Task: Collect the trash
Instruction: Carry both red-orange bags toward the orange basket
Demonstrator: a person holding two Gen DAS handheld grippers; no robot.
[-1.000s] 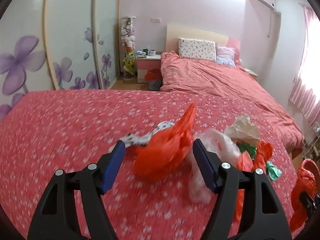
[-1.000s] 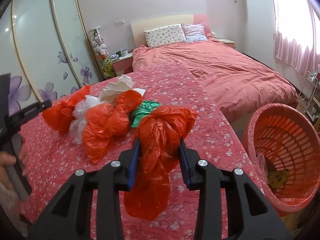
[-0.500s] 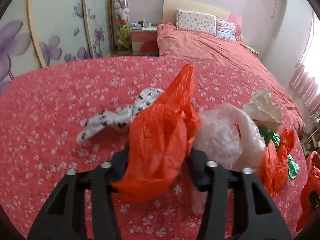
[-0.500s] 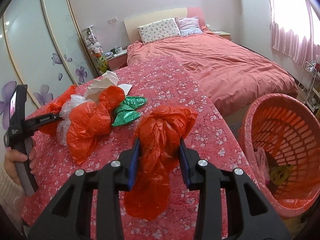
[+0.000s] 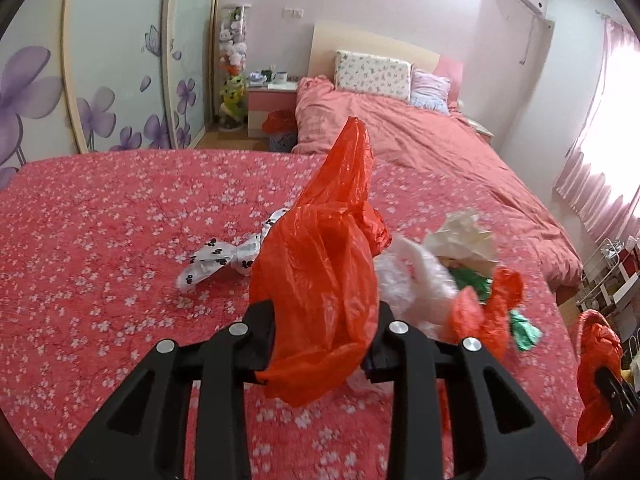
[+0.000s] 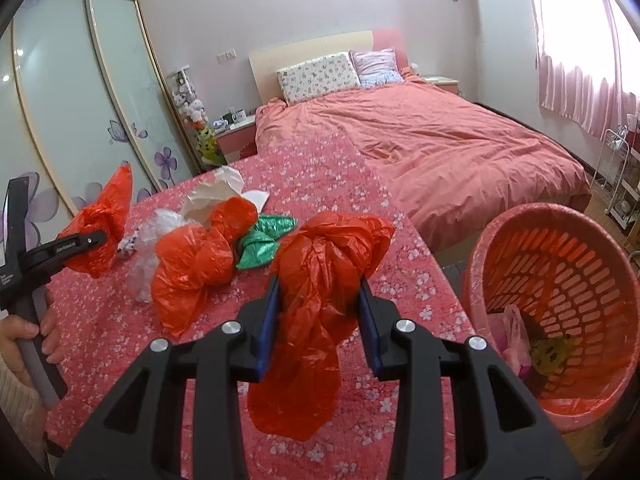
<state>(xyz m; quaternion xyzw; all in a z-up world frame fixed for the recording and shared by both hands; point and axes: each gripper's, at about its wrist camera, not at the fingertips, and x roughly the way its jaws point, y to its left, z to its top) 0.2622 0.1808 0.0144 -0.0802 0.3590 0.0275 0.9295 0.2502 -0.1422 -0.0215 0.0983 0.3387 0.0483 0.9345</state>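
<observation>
My left gripper [image 5: 322, 332] is shut on a red plastic bag [image 5: 320, 264] and holds it lifted above the flowered red tablecloth [image 5: 100, 240]; it also shows in the right wrist view [image 6: 98, 236]. My right gripper [image 6: 320, 320] is shut on another red plastic bag [image 6: 320, 296], held above the table near its right edge. On the table lie a third red bag [image 6: 196, 260], a green wrapper [image 6: 262, 240], a clear bag [image 6: 154, 240], crumpled white paper [image 6: 212, 196] and a spotted white wrapper [image 5: 220, 258]. A red laundry-style basket [image 6: 560, 292] stands beside the table, right of my right gripper.
The basket holds a pink bag [image 6: 510, 332] and a yellow-green scrap [image 6: 554, 354]. A bed with a pink cover [image 6: 440, 144] lies behind the table. A sliding wardrobe [image 5: 100, 60] is on the left, a nightstand [image 5: 272, 100] beside the bed.
My left gripper closed on the red bag and lifted it off the table. My right gripper, still holding its red bag, moved right, closer to the basket.
</observation>
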